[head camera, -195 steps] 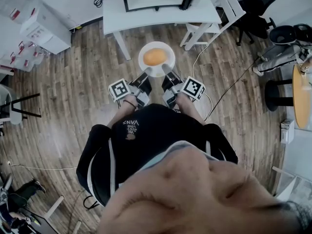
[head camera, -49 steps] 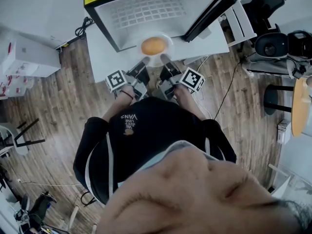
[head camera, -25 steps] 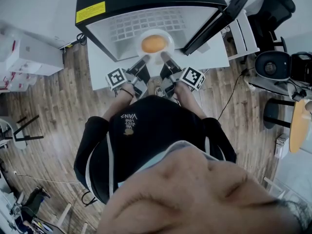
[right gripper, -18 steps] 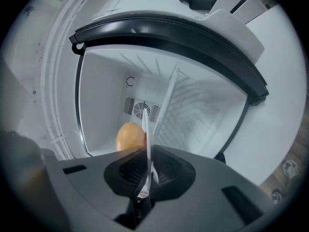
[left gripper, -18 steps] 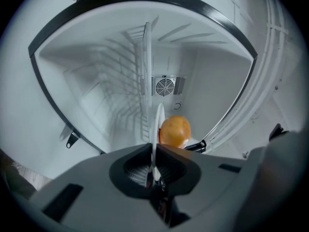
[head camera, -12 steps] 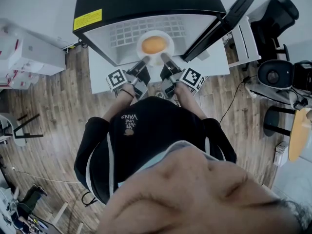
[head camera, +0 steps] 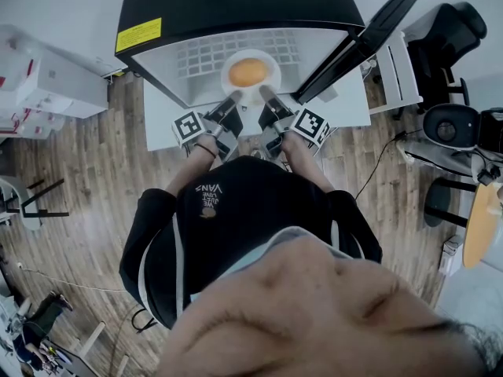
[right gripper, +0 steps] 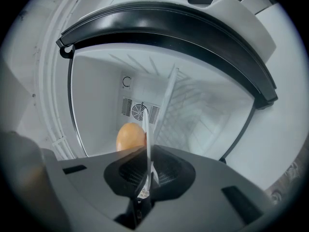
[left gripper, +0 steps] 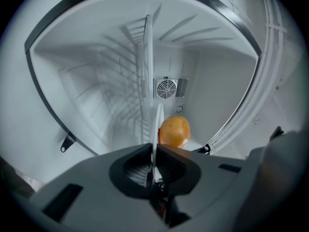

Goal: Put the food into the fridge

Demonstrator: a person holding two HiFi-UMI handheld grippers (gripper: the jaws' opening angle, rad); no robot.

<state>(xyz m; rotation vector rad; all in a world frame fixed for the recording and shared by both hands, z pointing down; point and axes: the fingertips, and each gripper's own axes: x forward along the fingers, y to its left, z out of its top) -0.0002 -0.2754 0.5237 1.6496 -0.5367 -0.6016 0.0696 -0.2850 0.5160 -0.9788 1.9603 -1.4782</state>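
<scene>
Plate of food held at the open fridge

Both grippers are clamped on the white plate (head camera: 227, 77): the left gripper (head camera: 234, 98) pinches its near-left rim and the right gripper (head camera: 264, 94) its near-right rim, jaws closed tight on the thin edge. The round orange-brown food (head camera: 248, 71) sits in the middle of the plate, which is held level at the mouth of the black fridge (head camera: 236, 2), over the front of the wire shelf (head camera: 196, 53). The fridge door (head camera: 357, 42) hangs open to the right, and the fridge stands on a white counter (head camera: 161, 120).
</scene>
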